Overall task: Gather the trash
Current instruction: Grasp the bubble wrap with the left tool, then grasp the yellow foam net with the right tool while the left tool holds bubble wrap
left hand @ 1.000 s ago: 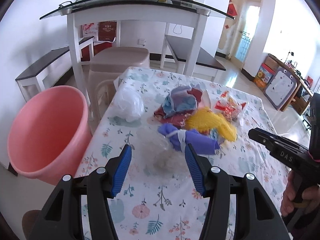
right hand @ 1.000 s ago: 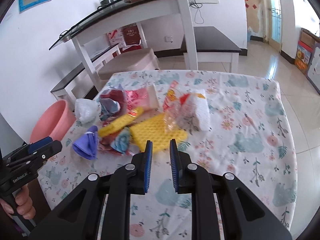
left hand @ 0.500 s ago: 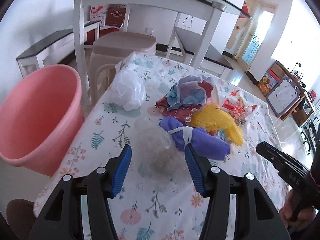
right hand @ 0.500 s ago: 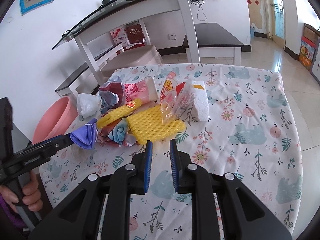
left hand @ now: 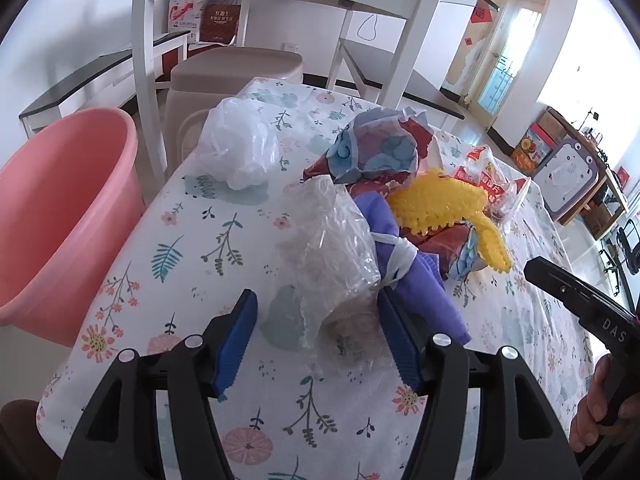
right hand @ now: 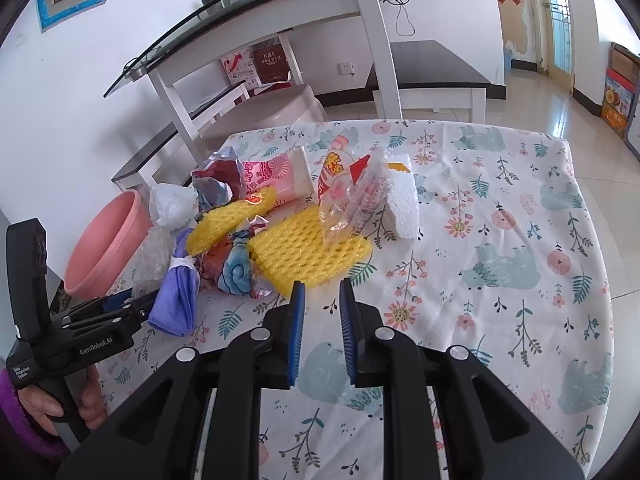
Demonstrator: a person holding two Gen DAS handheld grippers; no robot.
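Crumpled clear plastic bag (left hand: 332, 256) lying on the floral tablecloth (left hand: 192, 240) at the near left edge of the trash heap, its lower end reaching in between the two blue pads of the left gripper (left hand: 316, 336). Pads spread wide, one at 9 o'clock of the bag's tail, the other at 3 o'clock and just beside the film; no squeeze visible, so judged as the approach-to-grasp step on the first piece, with nothing yet collected. Next move, as a judgement: sink a touch more, close on the thicker bunched part of the bag, lift, then swing toward 9 o'clock to the pink plastic bucket (left hand: 60, 216) standing off the table edge. Thin film likely to slip or to drag neighbours along.

Touching the bag at 3 o'clock: tied purple cloth bundle (left hand: 404, 264), close enough to the right-hand pad to be caught by mistake. Beyond, at 1 o'clock: yellow foam fruit net (left hand: 448, 204) and red-and-blue printed wrapper (left hand: 380, 152). At 11 o'clock, apart from the heap: white crumpled plastic bag (left hand: 240, 148).

Right gripper (right hand: 322, 332) hovering over bare cloth at the heap's near side, pads a narrow gap apart, nothing between them, flat yellow foam mesh sheet (right hand: 308, 252) just ahead at 12 o'clock.
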